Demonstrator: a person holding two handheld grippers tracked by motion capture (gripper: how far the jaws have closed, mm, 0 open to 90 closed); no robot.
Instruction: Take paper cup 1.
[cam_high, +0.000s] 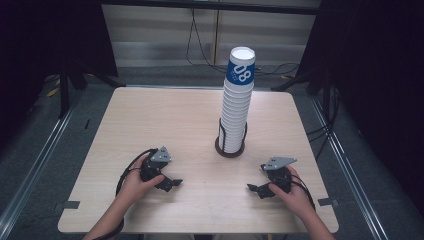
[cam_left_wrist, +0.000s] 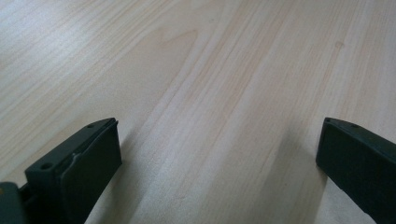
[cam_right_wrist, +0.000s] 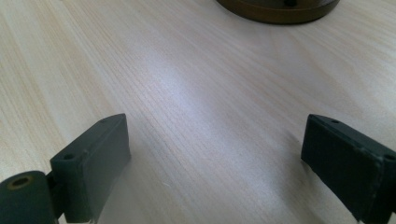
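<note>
My left hand-held gripper (cam_high: 172, 183) sits low over the worktop (cam_high: 150, 120), near-left area, pointing in toward the middle. In the left gripper view (cam_left_wrist: 219, 154) the jaws stand wide apart, bare wood grain between them, nothing held.

Centre, a bit right: the tall stack of white paper cups (cam_high: 236, 107), top cup with a blue band, standing upright in a dark wire holder on a round brown base (cam_high: 230, 149). It's well apart from both grippers, further back on the worktop, roughly between them.

My right hand-held gripper (cam_high: 256, 189) is at near-right, pointing inward toward the left one. In the right gripper view (cam_right_wrist: 215, 158) its jaws are also spread wide with nothing between them but wood; the rim of the brown base (cam_right_wrist: 280, 11) shows at the top edge, clear of the jaws.
</note>
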